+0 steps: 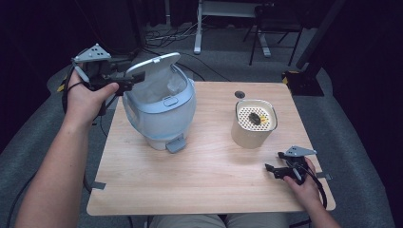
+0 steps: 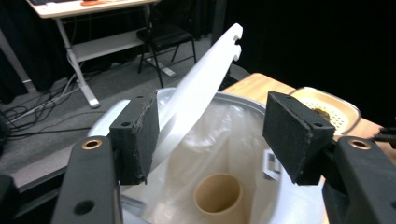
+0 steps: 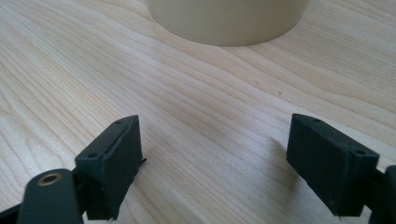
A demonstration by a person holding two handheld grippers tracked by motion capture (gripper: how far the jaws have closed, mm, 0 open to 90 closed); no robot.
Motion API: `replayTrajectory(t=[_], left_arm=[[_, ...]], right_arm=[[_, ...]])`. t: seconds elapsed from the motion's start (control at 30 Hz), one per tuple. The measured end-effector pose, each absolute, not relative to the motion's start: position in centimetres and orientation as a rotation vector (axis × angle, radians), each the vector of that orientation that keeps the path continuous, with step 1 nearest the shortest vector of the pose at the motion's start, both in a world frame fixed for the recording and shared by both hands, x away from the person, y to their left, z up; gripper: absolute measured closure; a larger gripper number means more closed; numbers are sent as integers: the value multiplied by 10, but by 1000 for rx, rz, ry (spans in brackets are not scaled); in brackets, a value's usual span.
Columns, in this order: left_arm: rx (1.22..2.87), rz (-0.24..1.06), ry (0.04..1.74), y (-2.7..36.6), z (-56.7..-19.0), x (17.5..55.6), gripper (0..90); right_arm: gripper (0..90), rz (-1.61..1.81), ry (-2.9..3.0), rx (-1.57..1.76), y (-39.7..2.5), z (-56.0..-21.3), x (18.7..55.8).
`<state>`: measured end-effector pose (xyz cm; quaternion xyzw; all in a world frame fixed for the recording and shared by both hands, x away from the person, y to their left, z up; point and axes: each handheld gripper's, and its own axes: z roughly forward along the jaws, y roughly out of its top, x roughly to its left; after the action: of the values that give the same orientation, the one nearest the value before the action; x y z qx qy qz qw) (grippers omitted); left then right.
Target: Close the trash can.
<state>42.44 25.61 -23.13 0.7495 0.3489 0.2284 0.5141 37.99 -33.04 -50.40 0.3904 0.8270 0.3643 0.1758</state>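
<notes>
A pale blue pedal bin [image 1: 159,109] stands on the left half of the wooden table [image 1: 204,185], its white lid [image 1: 154,62] tipped up. My left gripper [image 1: 129,80] hovers at the bin's rear left rim, open. In the left gripper view the lid [image 2: 201,88] rises between the jaws, right against the left pad [image 2: 137,135], while the right pad stands well clear. Inside, a clear liner [image 2: 243,140] holds a brown cardboard tube [image 2: 218,198]. My right gripper [image 1: 274,170] rests low at the table's front right, open [image 3: 215,163] and with nothing in it.
A beige canister [image 1: 253,123] with a perforated top stands right of centre, just ahead of the right gripper [image 3: 224,18]. The bin's pedal [image 1: 175,144] sticks out toward me. A cable hole [image 1: 240,94] is at the table's back. Behind are a desk, a chair and floor cables.
</notes>
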Motion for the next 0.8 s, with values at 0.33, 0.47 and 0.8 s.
replayTrajectory(t=[0.33,0.47,0.8], left_arm=[[1854,493,798,233,-249,418,371],[1874,449,794,225,-255,421,406],[1902,384,799,212,-266,433,473]], right_arm=[[183,1032,2342,1106,-330,-504,380],[183,1033,2340,1108,-330,-504,380],[183,1032,2342,1106,-330,-504,380]])
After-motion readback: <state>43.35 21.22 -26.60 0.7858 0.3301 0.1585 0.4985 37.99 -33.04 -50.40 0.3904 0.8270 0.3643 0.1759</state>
